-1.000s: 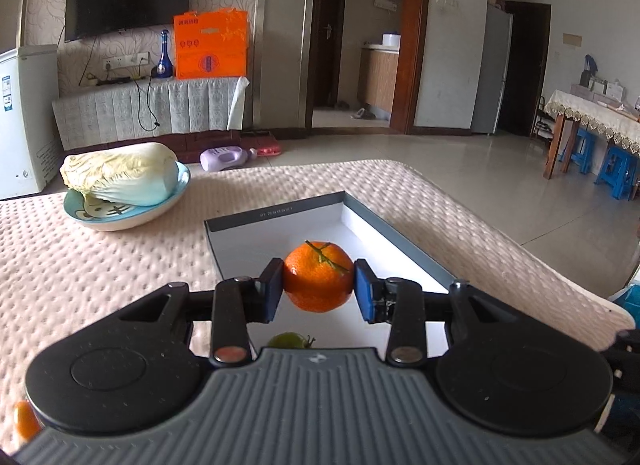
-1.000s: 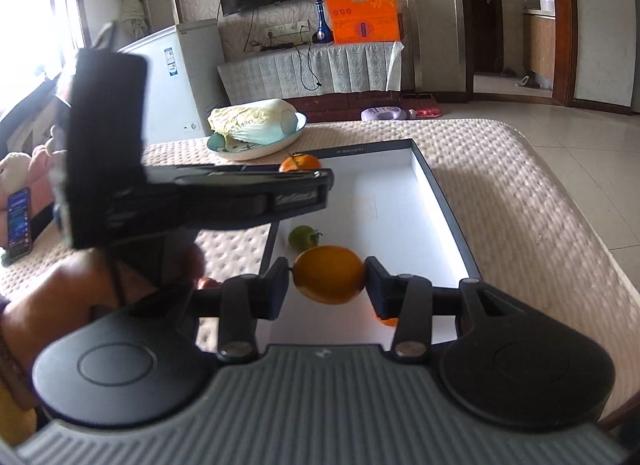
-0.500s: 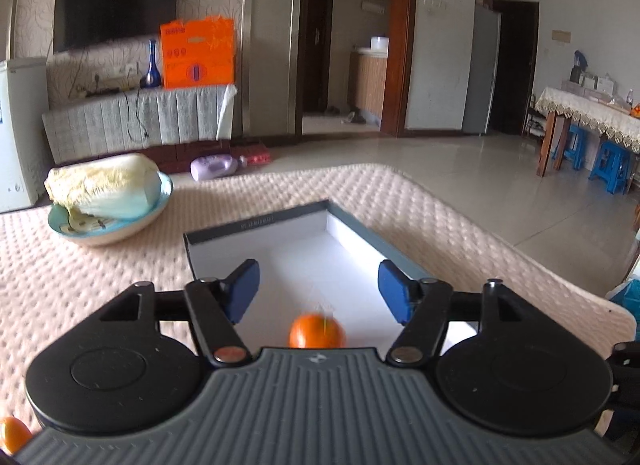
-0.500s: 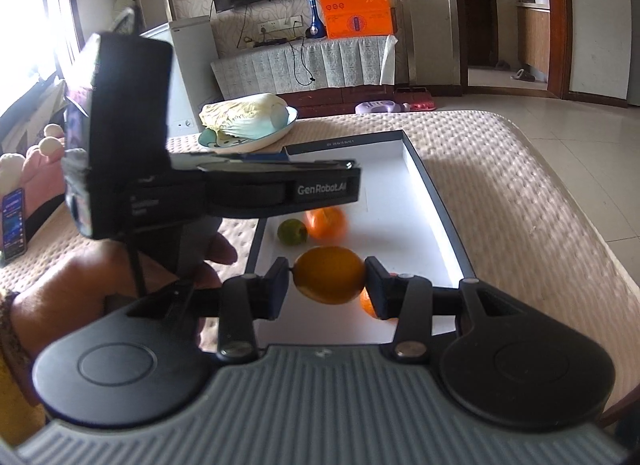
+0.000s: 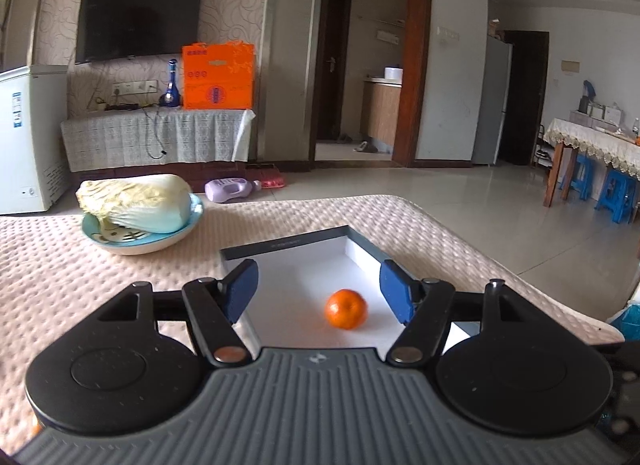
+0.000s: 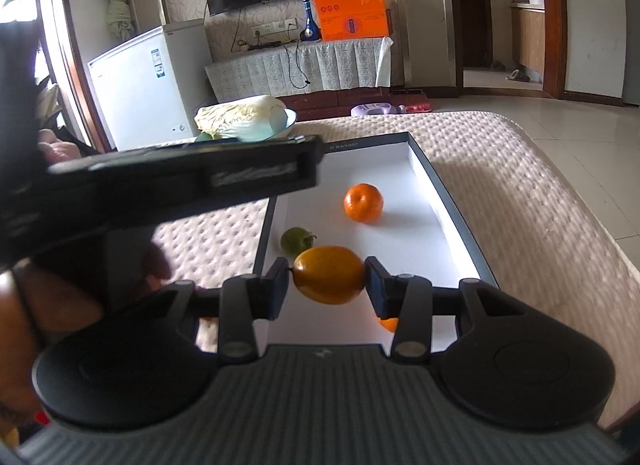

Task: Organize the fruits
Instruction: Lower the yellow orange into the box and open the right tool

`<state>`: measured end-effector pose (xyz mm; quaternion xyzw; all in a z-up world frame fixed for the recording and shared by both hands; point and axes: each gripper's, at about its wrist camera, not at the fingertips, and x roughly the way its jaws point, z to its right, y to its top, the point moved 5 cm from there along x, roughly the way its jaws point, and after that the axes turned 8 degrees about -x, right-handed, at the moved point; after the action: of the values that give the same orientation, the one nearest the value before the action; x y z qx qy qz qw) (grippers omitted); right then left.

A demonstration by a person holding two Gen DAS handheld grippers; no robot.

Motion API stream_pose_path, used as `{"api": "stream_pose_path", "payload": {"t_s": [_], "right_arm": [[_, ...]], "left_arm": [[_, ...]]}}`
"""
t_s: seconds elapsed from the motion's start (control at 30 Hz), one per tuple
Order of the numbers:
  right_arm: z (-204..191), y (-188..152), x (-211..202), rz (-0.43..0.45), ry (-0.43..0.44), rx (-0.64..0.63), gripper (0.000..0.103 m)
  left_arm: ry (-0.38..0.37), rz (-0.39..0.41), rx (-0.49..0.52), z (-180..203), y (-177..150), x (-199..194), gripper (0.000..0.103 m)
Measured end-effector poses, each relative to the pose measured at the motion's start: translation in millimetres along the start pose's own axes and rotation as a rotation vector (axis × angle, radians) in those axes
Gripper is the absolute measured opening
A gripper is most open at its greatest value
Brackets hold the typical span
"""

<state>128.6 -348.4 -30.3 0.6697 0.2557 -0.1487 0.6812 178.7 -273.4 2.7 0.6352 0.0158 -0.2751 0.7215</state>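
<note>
- My left gripper (image 5: 318, 291) hangs released; its jaws have just been opening, with nothing between them.
- The tangerine (image 6: 363, 202) rests in the white tray (image 6: 452, 221), at about 12 o'clock from my right gripper (image 6: 327, 280).
- My right gripper is clenched on a yellow-orange fruit (image 6: 329, 274), above the tray's near end.
- I'd lower it close to the tray floor, clear of the green fruit (image 6: 296, 240) at 10 o'clock, then release gently so that it doesn't roll.
- The held fruit looks smooth, oval and glossy.
</note>
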Motion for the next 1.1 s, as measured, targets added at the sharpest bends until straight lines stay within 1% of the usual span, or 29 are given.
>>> {"api": "stream_pose_path", "payload": {"t_s": [0.17, 0.27, 0.43, 0.57, 0.73, 0.83, 1.0, 1.1], "right_arm": [[-1, 3, 8, 0.007, -0.013, 0.031, 0.045], [-1, 4, 13, 0.006, -0.024, 0.051, 0.045], [5, 6, 20, 0.005, -0.054, 0.097, 0.045], [10, 6, 27, -0.005, -0.058, 0.152, 0.044], [9, 7, 32, 0.0, -0.062, 0.173, 0.044], [6, 9, 34, 0.007, -0.061, 0.184, 0.044], [5, 12, 36, 0.018, -0.066, 0.208, 0.044], [6, 13, 38, 0.02, -0.072, 0.231, 0.045]], "left_arm": [[0.023, 0.016, 0.024, -4, -1, -29, 0.073], [0.038, 0.018, 0.016, -13, -2, -50, 0.076], [0.053, 0.007, -0.011, -30, -5, -92, 0.076], [0.055, -0.004, -0.017, -40, -12, -131, 0.076], [0.072, -0.024, -0.04, -58, -28, -180, 0.076], [0.092, -0.049, -0.055, -70, -39, -200, 0.076], [0.144, -0.063, -0.029, -86, -49, -208, 0.077], [0.177, -0.077, -0.046, -101, -52, -207, 0.077]]}}
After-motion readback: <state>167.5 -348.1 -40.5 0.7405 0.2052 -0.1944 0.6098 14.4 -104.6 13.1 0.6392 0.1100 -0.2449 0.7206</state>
